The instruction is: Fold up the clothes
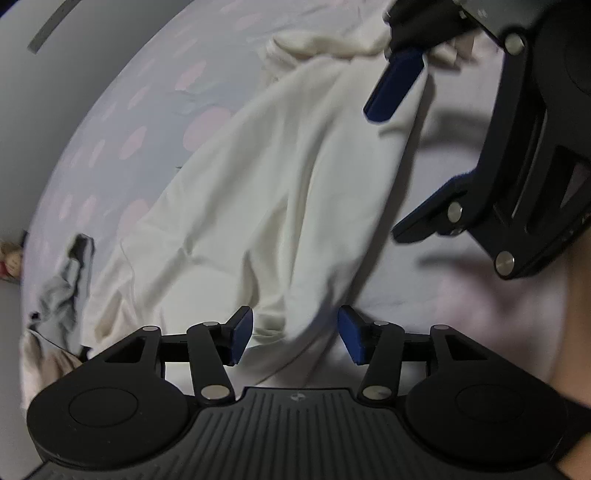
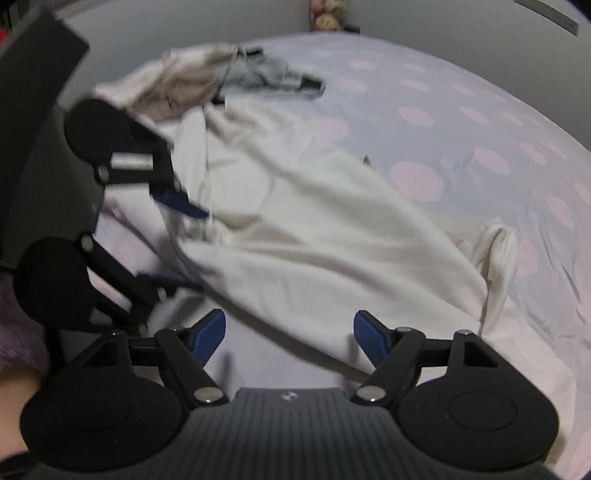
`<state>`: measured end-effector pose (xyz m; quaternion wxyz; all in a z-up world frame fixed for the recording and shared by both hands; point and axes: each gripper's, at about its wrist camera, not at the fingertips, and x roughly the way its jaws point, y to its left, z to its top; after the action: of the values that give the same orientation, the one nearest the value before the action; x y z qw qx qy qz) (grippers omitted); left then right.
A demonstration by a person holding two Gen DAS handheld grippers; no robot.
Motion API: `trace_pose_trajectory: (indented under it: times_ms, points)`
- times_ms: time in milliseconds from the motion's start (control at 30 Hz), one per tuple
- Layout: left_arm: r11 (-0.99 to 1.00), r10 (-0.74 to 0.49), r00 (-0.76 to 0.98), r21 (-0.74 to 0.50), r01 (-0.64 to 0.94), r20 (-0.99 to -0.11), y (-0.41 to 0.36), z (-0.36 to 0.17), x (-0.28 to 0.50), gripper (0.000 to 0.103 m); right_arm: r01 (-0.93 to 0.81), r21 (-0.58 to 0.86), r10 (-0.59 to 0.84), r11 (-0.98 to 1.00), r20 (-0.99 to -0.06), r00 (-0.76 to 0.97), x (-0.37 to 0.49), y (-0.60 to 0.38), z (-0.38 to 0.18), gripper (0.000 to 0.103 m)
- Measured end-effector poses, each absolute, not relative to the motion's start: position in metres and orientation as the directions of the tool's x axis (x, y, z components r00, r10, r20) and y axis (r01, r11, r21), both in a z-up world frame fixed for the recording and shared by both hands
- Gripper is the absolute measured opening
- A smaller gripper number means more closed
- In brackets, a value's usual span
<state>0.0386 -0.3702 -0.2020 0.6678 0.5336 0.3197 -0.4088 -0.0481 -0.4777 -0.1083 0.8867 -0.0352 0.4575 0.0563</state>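
A cream-white garment [image 1: 258, 206] lies spread and wrinkled on the bed; it also shows in the right wrist view [image 2: 314, 236]. My left gripper [image 1: 295, 338] is open with its blue pads just above the garment's near edge, holding nothing. My right gripper [image 2: 290, 338] is open over the garment's near edge, holding nothing. The right gripper [image 1: 402, 147] appears at the upper right of the left wrist view, open above the cloth. The left gripper [image 2: 184, 247] appears at the left of the right wrist view, open.
The bed sheet [image 2: 461, 122] is pale blue-grey with pink spots. A beige garment [image 2: 177, 81] and a grey garment [image 2: 266, 74] lie bunched beyond the white one. A soft toy [image 2: 328, 14] sits by the wall.
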Motion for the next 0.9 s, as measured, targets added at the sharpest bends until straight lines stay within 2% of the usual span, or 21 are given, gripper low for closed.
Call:
trace_pose_trajectory:
  times_ms: [33,67,100,133,167,200,233,267,367,467,667,900]
  points:
    - [0.112,-0.196,0.456,0.442,0.89,-0.868,-0.371,-0.205,0.043,0.049,-0.128,-0.024,0.052,0.991,-0.827,0.56,-0.045,-0.477,-0.113,0.078]
    - [0.136,-0.188,0.443,0.423,0.896,-0.877,-0.372,-0.206,0.048,0.048,-0.117,-0.033,0.037,0.993,-0.835,0.549,-0.042,-0.478,-0.116,0.073]
    - [0.17,-0.185,0.421,0.393,0.904,-0.888,-0.373,-0.206,0.053,0.047,-0.1,-0.037,0.023,0.994,-0.841,0.541,-0.04,-0.481,-0.119,0.064]
    - [0.207,-0.185,0.396,0.358,0.91,-0.899,-0.373,-0.205,0.059,0.042,-0.082,-0.041,0.009,0.996,-0.846,0.533,-0.037,-0.483,-0.122,0.059]
    - [0.244,-0.187,0.37,0.322,0.915,-0.91,-0.374,-0.203,0.065,0.035,-0.065,-0.038,0.002,0.997,-0.851,0.525,-0.035,-0.486,-0.123,0.048]
    - [0.275,-0.188,0.344,0.287,0.918,-0.92,-0.375,-0.201,0.07,0.03,-0.048,-0.024,0.005,0.999,-0.854,0.521,-0.035,-0.489,-0.124,0.033]
    - [0.297,-0.191,0.324,0.26,0.919,-0.927,-0.375,-0.199,0.074,0.021,-0.031,-0.007,0.01,1.0,-0.853,0.522,-0.035,-0.493,-0.124,0.02]
    - [0.317,-0.196,0.305,0.234,0.919,-0.932,-0.375,-0.196,0.078,0.015,-0.015,0.007,0.013,1.0,-0.849,0.528,-0.037,-0.495,-0.122,0.002]
    - [0.371,-0.221,0.257,0.162,0.914,-0.941,-0.372,-0.182,0.084,0.011,0.019,0.052,0.032,0.998,-0.82,0.572,-0.044,-0.503,-0.105,0.002]
    - [0.376,-0.296,0.138,0.017,0.927,-0.945,-0.367,-0.157,0.077,0.01,0.056,0.083,0.033,0.995,-0.8,0.6,-0.057,-0.511,-0.084,0.002]
    - [0.284,-0.393,-0.11,-0.235,0.93,-0.913,-0.363,-0.124,0.036,0.01,0.1,0.105,0.023,0.989,-0.794,0.607,-0.095,-0.523,-0.05,0.002]
    - [0.176,-0.407,-0.294,-0.391,0.904,-0.865,-0.365,-0.114,-0.011,0.01,0.102,0.101,0.022,0.99,-0.809,0.588,-0.139,-0.514,-0.045,0.002]
